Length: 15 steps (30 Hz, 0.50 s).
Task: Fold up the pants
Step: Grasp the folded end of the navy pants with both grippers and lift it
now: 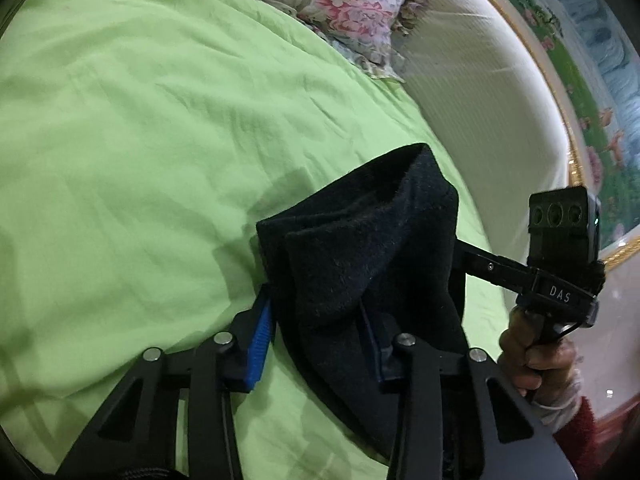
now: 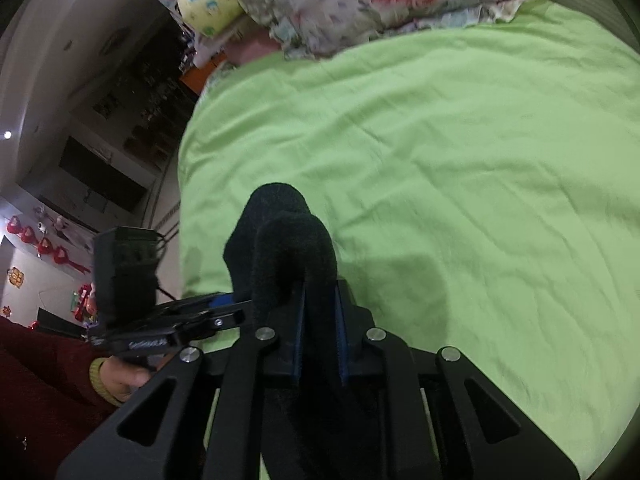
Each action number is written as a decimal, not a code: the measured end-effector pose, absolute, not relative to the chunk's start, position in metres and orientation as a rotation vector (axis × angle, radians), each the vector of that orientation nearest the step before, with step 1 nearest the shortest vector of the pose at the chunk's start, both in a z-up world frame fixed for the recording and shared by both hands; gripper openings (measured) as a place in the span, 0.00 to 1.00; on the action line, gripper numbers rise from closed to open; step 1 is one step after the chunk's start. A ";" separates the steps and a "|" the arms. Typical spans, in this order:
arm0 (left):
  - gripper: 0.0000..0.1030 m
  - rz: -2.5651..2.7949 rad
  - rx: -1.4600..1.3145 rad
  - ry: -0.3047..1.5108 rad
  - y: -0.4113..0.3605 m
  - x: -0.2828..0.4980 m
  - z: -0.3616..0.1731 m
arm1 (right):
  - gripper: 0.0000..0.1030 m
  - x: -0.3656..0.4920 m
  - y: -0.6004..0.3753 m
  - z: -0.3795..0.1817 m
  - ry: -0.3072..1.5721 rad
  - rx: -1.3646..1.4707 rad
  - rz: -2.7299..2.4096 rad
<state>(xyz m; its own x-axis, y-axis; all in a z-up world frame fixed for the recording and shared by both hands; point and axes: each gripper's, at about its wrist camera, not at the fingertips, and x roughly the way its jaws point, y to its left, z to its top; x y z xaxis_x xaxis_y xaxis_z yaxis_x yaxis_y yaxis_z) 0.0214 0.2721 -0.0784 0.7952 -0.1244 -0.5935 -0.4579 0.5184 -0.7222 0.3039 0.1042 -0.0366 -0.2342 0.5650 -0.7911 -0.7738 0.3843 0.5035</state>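
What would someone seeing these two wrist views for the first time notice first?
The black pants stand out, bunched in a dark lump against the bright green bedsheet, pinched in both the left tool and the right tool. Behind the sheet, at the head of the bed, a floral pillow adds the only other strong colour.
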 end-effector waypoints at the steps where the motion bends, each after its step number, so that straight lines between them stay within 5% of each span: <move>1: 0.35 0.199 -1.034 0.634 0.273 0.022 -0.077 | 0.14 0.304 0.100 -0.033 1.295 -0.200 1.263; 15: 0.23 -0.013 -0.984 0.515 0.239 0.020 -0.002 | 0.14 0.289 0.041 0.020 1.150 -0.016 1.212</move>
<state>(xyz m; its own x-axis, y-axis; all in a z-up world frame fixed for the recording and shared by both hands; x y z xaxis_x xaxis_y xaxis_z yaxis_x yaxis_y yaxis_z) 0.0203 0.2395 -0.0016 0.8802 -0.2394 -0.4098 -0.2179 0.5632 -0.7971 0.2893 0.0410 0.0195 -0.0998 0.7146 -0.6923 -0.7290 0.4210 0.5397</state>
